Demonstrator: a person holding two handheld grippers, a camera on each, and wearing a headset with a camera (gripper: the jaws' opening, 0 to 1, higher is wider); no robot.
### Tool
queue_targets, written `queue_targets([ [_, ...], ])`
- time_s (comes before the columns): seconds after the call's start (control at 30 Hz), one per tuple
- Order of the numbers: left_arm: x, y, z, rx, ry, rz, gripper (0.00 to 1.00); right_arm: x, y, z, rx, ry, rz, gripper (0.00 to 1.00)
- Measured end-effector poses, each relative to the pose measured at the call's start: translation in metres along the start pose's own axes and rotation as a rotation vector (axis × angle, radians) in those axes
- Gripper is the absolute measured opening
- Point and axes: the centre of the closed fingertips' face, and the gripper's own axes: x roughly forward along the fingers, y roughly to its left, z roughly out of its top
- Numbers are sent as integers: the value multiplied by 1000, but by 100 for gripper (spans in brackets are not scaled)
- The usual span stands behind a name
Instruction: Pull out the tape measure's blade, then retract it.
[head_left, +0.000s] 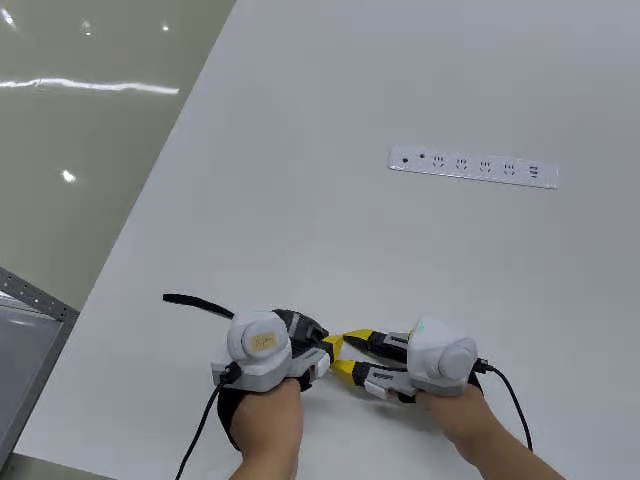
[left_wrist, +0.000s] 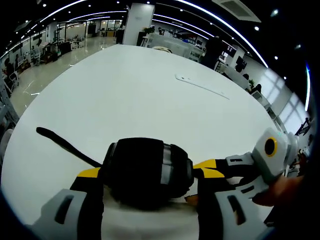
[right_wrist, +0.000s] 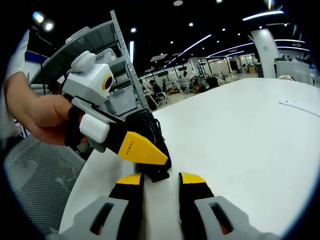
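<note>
Tape measure (head_left: 302, 328) pinched between left gripper (left_wrist: 148, 171) fingers, strap (head_left: 195, 303) trailing toward 10 o'clock. Right gripper (right_wrist: 161, 179) at 3 o'clock, fingers narrowly parted astride its tip; grip cannot be told.

White table (head_left: 300, 150): pwr strip (head_left: 473, 167) far right, tape measure strap (head_left: 197, 303) near front.
</note>
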Motion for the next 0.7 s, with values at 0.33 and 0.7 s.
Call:
queue_targets([
  [0.33,-3,-2,5,42,-18,-23,76,-4,1,1,12,-5,-2,26],
  [0.7,-10,-10,5,138,-50,-95,81,-13,1,-3,37,-2,-29,27],
])
